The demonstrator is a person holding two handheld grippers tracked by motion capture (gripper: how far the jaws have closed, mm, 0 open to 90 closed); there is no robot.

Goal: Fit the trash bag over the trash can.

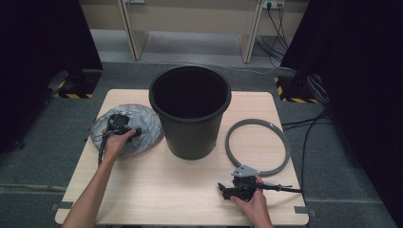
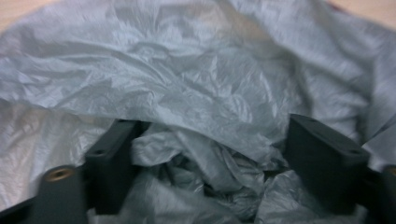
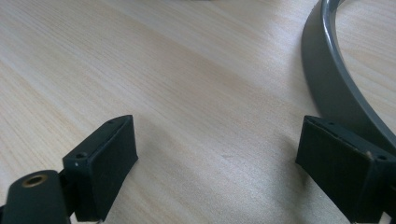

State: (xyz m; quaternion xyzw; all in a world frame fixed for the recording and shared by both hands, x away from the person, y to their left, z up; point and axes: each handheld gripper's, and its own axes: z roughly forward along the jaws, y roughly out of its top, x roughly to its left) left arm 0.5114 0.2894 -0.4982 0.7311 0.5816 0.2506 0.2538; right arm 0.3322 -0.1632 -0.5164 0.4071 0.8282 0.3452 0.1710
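Note:
A crumpled grey plastic bag (image 1: 145, 126) lies on the left of the wooden table (image 1: 157, 185), beside a tall black bin (image 1: 190, 118) that stands upright and empty. My left gripper (image 1: 122, 127) points down into the bag. In the left gripper view its jaws stand apart, with a loose bunch of the bag (image 2: 187, 79) between them and the left gripper (image 2: 217, 154) not visibly pinching it. A grey ring (image 1: 257, 122) lies flat to the right of the bin. My right gripper (image 1: 223, 190) rests low at the table's front right, open, its jaws (image 3: 217, 154) over bare wood beside the ring (image 3: 327, 88).
The bin stands in the middle back of the table, between the two hands. Cables trail from the right gripper across the table's right edge. Dark curtains hang at both sides, and grey carpet surrounds the table.

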